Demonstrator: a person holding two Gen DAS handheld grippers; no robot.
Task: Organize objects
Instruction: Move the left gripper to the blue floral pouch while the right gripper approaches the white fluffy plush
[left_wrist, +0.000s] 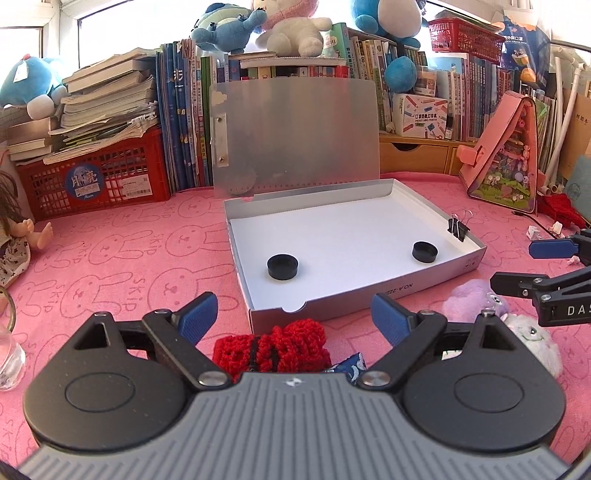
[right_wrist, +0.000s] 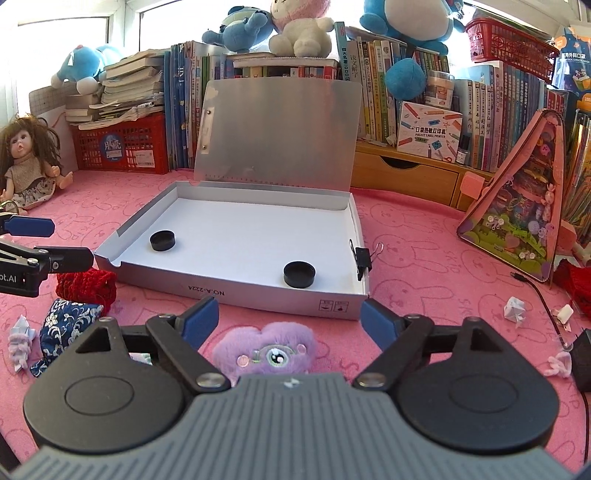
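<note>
1. The silver box (left_wrist: 369, 273) lies on the pink counter (left_wrist: 122, 258) with its lid (left_wrist: 295, 136) propped upright at the back; two black caps (left_wrist: 282, 266) (left_wrist: 424, 252) sit apart on its white floor, and a black binder clip (left_wrist: 458, 229) grips its right wall.
2. The left claw (left_wrist: 293, 319) hangs wide open and holds nothing, just in front of the box's near-left corner; a red knitted piece (left_wrist: 273, 349) lies on the counter between its fingers, with a blue patterned pouch (left_wrist: 351, 365) beside it.
3. The right claw (right_wrist: 288, 319) also gapes empty, in front of the box's near wall; a purple plush toy (right_wrist: 266, 350) lies on the counter beneath it, well short of the box.
</note>
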